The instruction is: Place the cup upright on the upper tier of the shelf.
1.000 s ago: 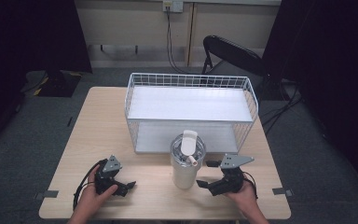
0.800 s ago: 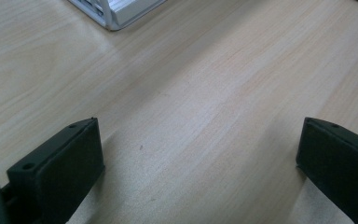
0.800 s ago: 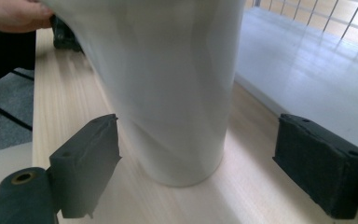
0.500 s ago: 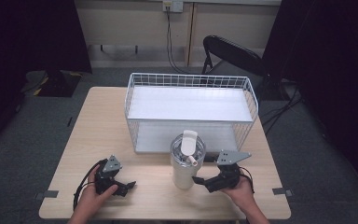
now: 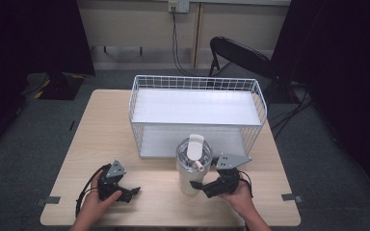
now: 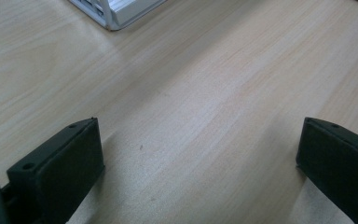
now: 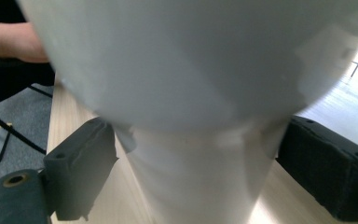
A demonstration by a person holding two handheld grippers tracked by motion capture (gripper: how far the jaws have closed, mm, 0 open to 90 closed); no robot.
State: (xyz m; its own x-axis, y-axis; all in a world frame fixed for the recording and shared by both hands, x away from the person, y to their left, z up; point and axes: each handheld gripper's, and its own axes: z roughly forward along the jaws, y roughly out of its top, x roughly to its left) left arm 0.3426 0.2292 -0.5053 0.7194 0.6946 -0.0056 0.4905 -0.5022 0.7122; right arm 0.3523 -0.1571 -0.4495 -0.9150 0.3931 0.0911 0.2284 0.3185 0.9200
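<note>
At 6 o'clock on the table [image 5: 125, 120]: upright white tumbler [image 5: 192, 166] between released right tongs [image 5: 203, 186], approached from 3 o'clock; left tongs [image 5: 131, 192] released, empty.

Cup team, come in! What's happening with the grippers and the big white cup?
Right gripper open, jaws either side of white cup, not clamped. Left gripper open over bare table. Cup upright before wire basket.

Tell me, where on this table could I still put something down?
The table's left part, between its edge and the wire basket, is bare wood. So is the front strip between the left gripper and the cup. It is crowded at front right, where the right gripper straddles the cup.
</note>
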